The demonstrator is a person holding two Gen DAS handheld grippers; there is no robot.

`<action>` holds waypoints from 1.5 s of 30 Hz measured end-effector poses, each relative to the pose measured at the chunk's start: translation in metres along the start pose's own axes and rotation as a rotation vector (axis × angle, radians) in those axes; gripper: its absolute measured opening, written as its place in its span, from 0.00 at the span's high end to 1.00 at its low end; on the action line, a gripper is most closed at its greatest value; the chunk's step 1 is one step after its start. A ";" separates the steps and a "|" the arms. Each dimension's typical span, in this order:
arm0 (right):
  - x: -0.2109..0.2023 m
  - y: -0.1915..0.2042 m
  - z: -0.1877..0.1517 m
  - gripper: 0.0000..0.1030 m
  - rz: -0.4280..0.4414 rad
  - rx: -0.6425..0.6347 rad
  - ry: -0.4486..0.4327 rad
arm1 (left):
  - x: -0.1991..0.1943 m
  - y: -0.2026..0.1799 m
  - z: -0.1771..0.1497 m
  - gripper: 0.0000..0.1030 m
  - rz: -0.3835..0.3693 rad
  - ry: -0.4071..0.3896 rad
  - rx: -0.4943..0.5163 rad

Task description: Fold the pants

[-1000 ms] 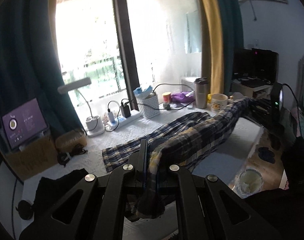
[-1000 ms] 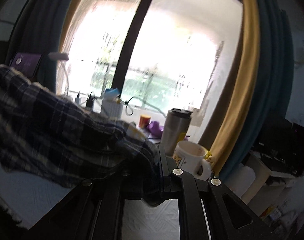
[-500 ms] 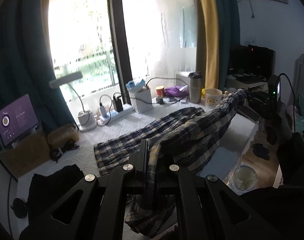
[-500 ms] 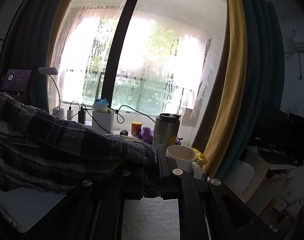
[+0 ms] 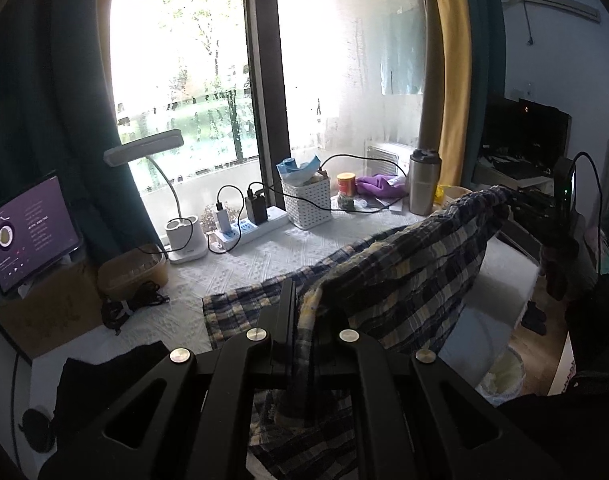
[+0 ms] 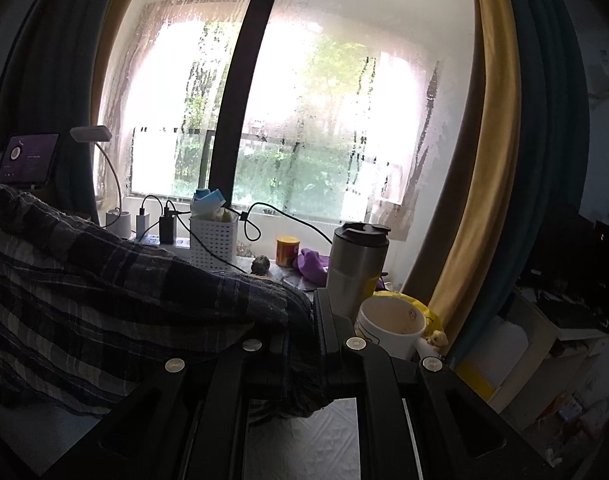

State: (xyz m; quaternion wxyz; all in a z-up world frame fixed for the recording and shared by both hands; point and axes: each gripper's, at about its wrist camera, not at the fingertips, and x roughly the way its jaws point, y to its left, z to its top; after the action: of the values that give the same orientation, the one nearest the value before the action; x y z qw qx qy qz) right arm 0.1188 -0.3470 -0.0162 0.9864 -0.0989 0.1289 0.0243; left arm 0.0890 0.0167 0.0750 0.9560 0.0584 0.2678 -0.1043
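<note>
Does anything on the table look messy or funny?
Nothing is spilled or broken. The plaid pants are bunched and lifted, one end still on the table, each end pinched in a gripper. A black cable trails loosely across the white basket.

Your left wrist view looks along the left claw [image 5: 304,300], tilted down over the table [image 5: 240,268] toward the window, with plaid pants [image 5: 404,276] close in front. Your right wrist view sits lower and more level behind the right claw [image 6: 304,312], facing the same window. Both share the white basket [image 5: 307,204] near 12 o'clock, the steel tumbler [image 6: 356,268], the desk lamp [image 5: 144,148] and the tablet [image 6: 26,158] at 9 o'clock.
</note>
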 end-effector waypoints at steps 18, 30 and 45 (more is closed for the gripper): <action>0.079 0.013 0.021 0.90 0.022 -0.004 0.076 | 0.078 0.051 0.018 0.95 0.026 0.056 -0.049; 0.129 0.037 0.027 0.90 0.047 -0.024 0.140 | 0.139 0.091 0.010 0.95 0.042 0.131 -0.095; 0.197 0.068 0.005 0.90 0.079 -0.057 0.302 | 0.226 0.135 -0.029 0.93 0.057 0.302 -0.179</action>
State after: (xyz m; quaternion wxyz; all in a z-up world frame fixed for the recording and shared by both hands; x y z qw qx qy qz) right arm 0.3052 -0.2752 -0.0749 0.9509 -0.1245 0.2786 0.0516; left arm 0.2940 0.1149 -0.0609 0.9089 -0.0044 0.4148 -0.0428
